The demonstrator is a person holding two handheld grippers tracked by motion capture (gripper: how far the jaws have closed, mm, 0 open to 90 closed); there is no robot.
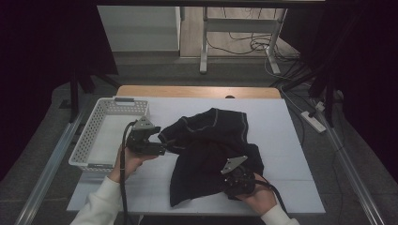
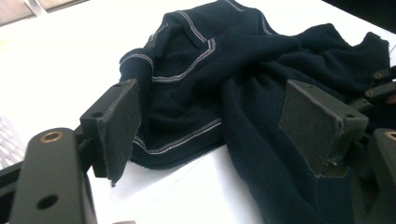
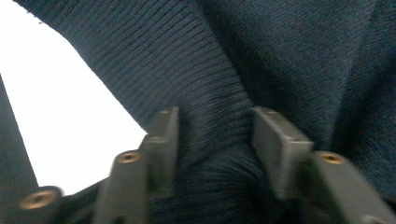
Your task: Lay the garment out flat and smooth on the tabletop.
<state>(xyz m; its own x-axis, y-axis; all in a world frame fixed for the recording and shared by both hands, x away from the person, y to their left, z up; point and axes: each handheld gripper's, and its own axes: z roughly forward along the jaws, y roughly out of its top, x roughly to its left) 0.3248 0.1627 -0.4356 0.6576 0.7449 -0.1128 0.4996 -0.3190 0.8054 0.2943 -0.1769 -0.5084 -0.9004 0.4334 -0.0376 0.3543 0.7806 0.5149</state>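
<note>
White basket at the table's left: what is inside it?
The white basket looks empty: its pale floor shows through. The left gripper and the hand holding it cover its near right corner, so that part cannot be checked. The dark garment lies beside it.

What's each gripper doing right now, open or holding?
Left gripper: open, jaws spread before the dark garment, gripping nothing.
Right gripper: jaws around a ribbed fold of it.

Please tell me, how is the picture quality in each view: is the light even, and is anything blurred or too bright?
High view: dim, room edges nearly black, dark garment showing little detail. Left gripper view: table washed out white, stitching sharp, left gripper jaws slightly soft. Right gripper view: soft and blurred, right gripper jaws fuzzy, ribbed knit readable, table glaring white.
</note>
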